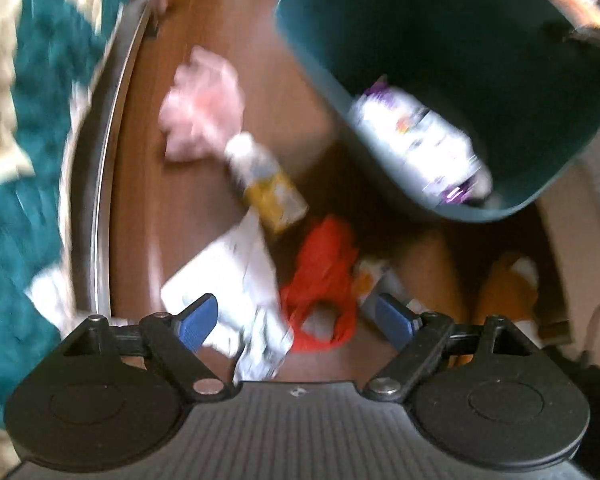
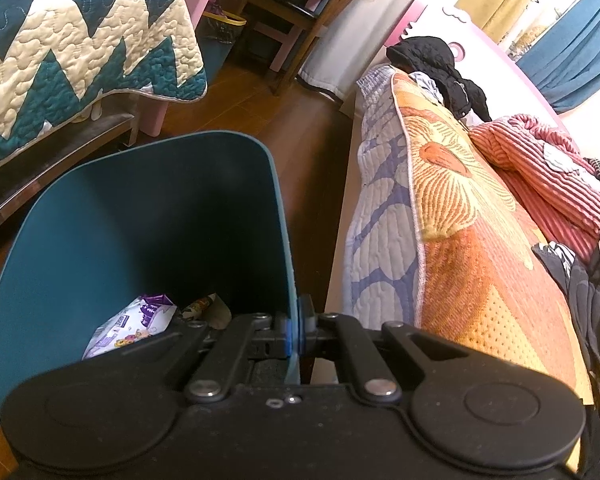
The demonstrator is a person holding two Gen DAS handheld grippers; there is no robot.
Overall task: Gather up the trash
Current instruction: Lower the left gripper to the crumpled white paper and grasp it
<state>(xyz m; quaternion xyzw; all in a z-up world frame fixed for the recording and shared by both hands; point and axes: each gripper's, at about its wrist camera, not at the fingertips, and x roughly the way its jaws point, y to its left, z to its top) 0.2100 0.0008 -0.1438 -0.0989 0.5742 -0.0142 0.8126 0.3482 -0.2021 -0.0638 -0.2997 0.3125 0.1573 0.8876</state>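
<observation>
My right gripper [image 2: 297, 330] is shut on the rim of a dark teal trash bin [image 2: 148, 220] and holds it tilted. A white and purple packet [image 2: 130, 330] lies inside; it also shows in the blurred left wrist view [image 1: 420, 144] inside the bin [image 1: 480, 40]. My left gripper [image 1: 296, 316] is open and empty above trash on the wooden floor: a red plastic bag [image 1: 324, 276], white crumpled paper [image 1: 236, 280], a small bottle with a yellow label [image 1: 264, 180] and a pink crumpled piece [image 1: 204, 104].
A bed with a teal and cream zigzag quilt [image 2: 72, 64] stands to the left, its metal frame [image 1: 104, 184] beside the trash. A bed with orange and striped bedding [image 2: 480, 200] lies to the right. A chair [image 2: 296, 12] stands at the back.
</observation>
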